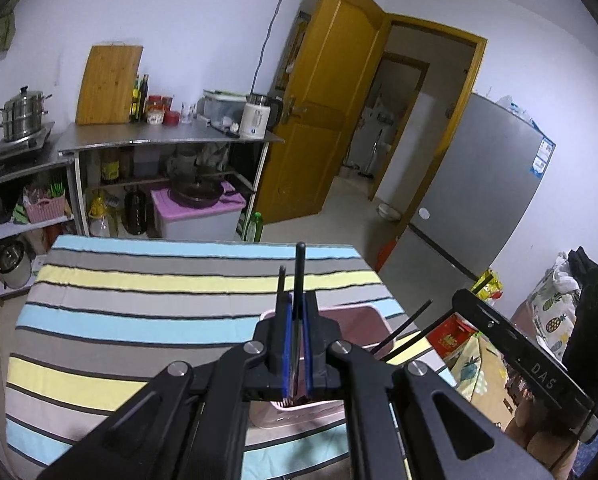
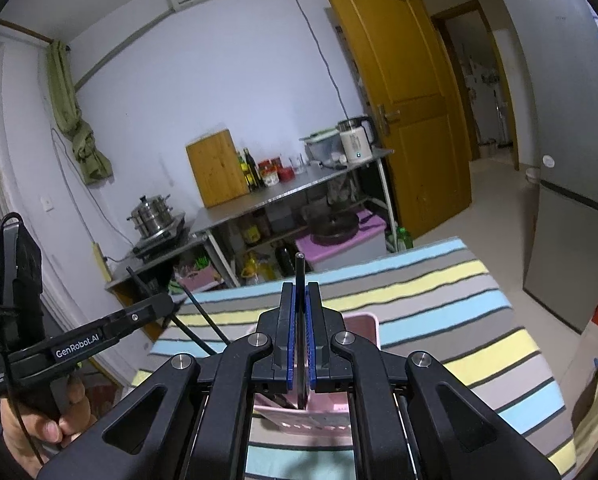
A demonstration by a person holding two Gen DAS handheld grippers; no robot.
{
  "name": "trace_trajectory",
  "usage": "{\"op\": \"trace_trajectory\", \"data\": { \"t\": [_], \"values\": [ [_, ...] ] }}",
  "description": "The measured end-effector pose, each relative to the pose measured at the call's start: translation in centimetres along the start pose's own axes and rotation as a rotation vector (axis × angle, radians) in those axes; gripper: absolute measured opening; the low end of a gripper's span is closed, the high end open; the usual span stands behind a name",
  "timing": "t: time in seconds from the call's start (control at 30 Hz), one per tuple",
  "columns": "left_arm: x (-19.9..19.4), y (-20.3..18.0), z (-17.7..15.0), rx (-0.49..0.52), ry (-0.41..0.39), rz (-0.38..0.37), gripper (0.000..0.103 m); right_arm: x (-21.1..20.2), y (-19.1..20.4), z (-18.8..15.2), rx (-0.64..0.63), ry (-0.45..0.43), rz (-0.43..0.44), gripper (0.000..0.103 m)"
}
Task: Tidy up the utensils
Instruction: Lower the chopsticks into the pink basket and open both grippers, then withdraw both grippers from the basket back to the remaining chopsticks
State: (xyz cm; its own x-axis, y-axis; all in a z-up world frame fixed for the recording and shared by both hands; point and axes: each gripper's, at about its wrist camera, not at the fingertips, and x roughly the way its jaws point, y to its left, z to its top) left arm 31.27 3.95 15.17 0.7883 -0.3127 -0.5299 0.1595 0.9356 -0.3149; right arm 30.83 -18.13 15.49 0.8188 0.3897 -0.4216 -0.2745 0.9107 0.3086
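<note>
My left gripper point(image 1: 297, 312) is shut on a black-handled utensil point(image 1: 299, 272) that stands upright over a pink utensil holder point(image 1: 363, 320) on the striped tablecloth point(image 1: 139, 320). A second thin black handle point(image 1: 280, 288) rises beside it. My right gripper point(image 2: 299, 304) is shut on another black-handled utensil point(image 2: 299, 276), also upright over the pink holder point(image 2: 363, 328). Two black sticks point(image 1: 407, 330) jut from the holder's right side. The utensils' lower ends are hidden inside the holder.
A steel counter point(image 1: 171, 136) with a cutting board, bottles and a kettle stands beyond the table. A pot on a stove point(image 1: 19, 120) is at the left. A yellow door point(image 1: 331, 112) and a grey fridge point(image 1: 491, 184) are at the right.
</note>
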Motion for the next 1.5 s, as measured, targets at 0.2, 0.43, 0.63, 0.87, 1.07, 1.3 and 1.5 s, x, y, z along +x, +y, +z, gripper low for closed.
{"op": "trace_trajectory", "data": {
  "t": [0.2, 0.43, 0.63, 0.87, 1.07, 1.3, 1.5],
  "values": [
    [2.1, 0.5, -1.4, -0.007, 0.049, 0.007, 0.005, 2.2, -0.9, -1.8, 0.012, 0.057, -0.002, 0.004],
    [3.1, 0.9, -2.2, -0.01, 0.068, 0.012, 0.006, 3.2, -1.0, -2.6, 0.011, 0.087, -0.002, 0.005],
    [2.4, 1.2, -2.3, -0.021, 0.058, 0.024, 0.029, 2.6, -1.1, -2.4, 0.008, 0.097, -0.005, 0.005],
    [-0.3, 1.1, -2.6, -0.017, 0.018, 0.037, 0.032, -0.1, -0.8, -2.2, -0.007, 0.065, -0.007, 0.012],
    [-3.6, 0.6, -3.8, -0.006, -0.016, 0.038, 0.032, -3.5, 0.0, -2.8, -0.028, 0.042, 0.008, 0.012],
    [-6.8, -0.2, -7.1, 0.013, -0.025, 0.034, 0.032, -7.3, 0.8, -4.9, -0.059, 0.03, 0.022, 0.013],
    [-9.2, -0.5, -10.2, 0.002, -0.028, 0.031, 0.032, -10.1, 1.6, -6.8, -0.081, 0.028, 0.025, 0.012]
  ]
}}
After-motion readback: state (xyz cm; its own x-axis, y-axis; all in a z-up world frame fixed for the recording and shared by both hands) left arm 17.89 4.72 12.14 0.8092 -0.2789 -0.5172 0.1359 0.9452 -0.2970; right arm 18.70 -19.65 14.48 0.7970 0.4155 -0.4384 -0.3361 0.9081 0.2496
